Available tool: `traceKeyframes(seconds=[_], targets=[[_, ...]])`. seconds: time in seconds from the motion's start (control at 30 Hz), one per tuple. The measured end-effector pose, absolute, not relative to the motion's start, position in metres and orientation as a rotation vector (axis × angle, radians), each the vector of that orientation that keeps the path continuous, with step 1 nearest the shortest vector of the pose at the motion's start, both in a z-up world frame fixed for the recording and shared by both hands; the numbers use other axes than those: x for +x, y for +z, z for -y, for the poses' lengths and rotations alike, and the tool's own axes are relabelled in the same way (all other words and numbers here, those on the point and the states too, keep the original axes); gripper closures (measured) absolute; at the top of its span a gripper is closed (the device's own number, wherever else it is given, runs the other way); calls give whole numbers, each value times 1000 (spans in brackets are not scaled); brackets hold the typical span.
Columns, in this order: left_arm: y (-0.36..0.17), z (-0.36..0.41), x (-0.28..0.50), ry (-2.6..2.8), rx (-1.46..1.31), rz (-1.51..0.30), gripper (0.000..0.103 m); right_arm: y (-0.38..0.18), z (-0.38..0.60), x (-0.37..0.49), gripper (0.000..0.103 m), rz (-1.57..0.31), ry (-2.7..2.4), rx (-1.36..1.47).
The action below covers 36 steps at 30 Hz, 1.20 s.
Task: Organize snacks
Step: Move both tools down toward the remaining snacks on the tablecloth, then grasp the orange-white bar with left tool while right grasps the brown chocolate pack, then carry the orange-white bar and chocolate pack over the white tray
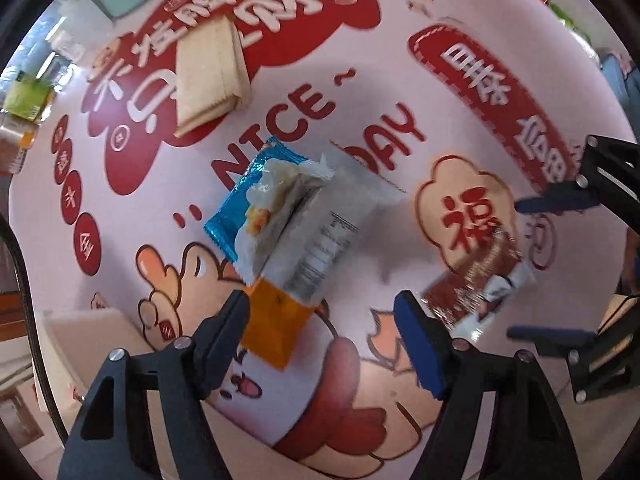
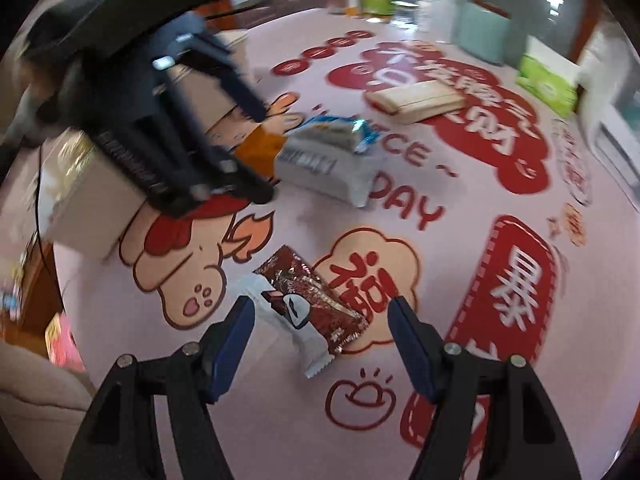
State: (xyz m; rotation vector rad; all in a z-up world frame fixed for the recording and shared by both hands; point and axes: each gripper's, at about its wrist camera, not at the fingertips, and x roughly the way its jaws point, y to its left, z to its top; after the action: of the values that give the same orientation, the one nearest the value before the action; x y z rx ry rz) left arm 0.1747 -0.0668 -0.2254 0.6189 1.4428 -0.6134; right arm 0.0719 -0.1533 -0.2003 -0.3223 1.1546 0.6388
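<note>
Pink printed table [image 1: 400,60] with a small heap of snack packets [image 1: 296,220] in the middle. Left gripper [image 1: 324,320] hangs right over the heap, fingers apart and holding nothing. Right gripper [image 2: 320,324] is spread around a brown wrapped bar [image 2: 316,304] lying flat, not gripping it.

**Pink printed tabletop, snacks scattered**

Covered by a pink cloth [image 1: 500,20] with red cartoon prints and "NICE DAY". Near the middle, heaped together: blue packet [image 1: 240,204], white packet [image 1: 320,236], orange packet [image 1: 274,328]. Apart from these, a brown-and-white wrapper [image 2: 308,300]. Farther off, a beige sandwich-like pack [image 1: 208,76]. At one edge, a cardboard box [image 2: 96,188].
</note>
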Motion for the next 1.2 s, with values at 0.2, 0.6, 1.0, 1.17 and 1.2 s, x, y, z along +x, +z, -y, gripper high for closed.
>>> traceKeyframes(seconds=[0.2, 0.6, 1.0, 1.17, 1.2], targets=[[-248, 71, 196, -623, 615, -1517, 32, -215, 140, 74, 33, -1140, 756, -399], [-244, 85, 204, -650, 601, -1456, 58, -228, 126, 76, 60, -1100, 787, -500], [-228, 63, 156, -498, 330, -1446, 73, -221, 140, 79, 68, -1165, 557, -356], [-212, 42, 130, -478, 181, -1426, 73, -208, 148, 77, 68, -1174, 471, -269], [-205, 36, 125, -483, 157, -1419, 73, -204, 148, 75, 68, -1173, 456, -251]])
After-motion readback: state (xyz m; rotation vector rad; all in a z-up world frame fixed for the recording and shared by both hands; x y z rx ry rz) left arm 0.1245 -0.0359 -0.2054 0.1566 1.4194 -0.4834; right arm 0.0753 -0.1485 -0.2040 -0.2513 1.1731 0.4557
